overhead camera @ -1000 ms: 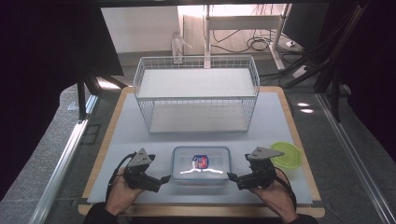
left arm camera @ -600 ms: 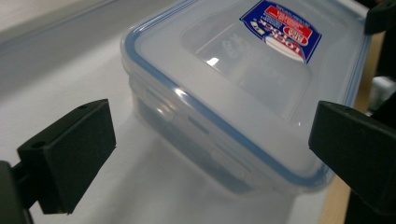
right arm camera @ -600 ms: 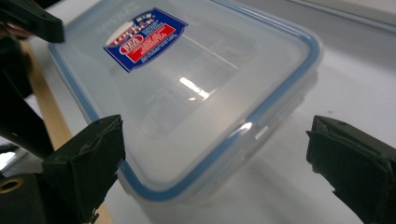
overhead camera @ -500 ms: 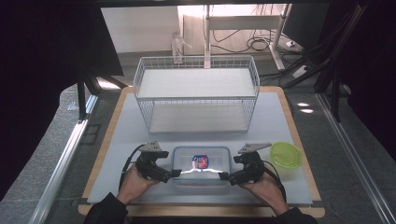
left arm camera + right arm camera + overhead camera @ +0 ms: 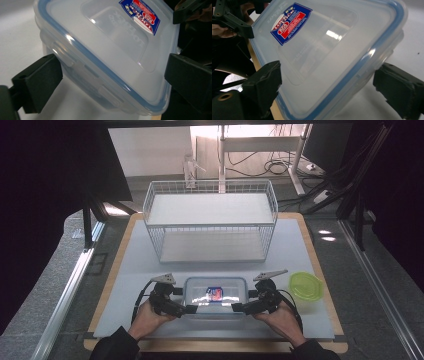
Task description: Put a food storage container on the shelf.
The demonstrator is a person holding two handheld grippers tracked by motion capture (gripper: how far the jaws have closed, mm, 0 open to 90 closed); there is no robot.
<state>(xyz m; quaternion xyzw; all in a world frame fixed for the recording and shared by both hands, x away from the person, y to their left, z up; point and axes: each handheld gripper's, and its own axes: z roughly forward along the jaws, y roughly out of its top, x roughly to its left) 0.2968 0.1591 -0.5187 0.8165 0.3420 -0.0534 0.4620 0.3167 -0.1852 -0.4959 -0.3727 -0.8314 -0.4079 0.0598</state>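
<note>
Container (image 5: 215,296) sits between both level claws, left (image 5: 189,309) and right (image 5: 239,308), spread, ungripped

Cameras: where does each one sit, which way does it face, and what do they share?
High view: above the person's side, looking forward and down on the table, wire basket and green lid; forearms, left claw, right claw.
Left gripper view: rides the left claw, facing the lidded plastic container across its end; own black jaws.
Right gripper view: rides the right claw, facing the opposite end; own jaws.
Shared: the container and its red-and-blue label.
</note>
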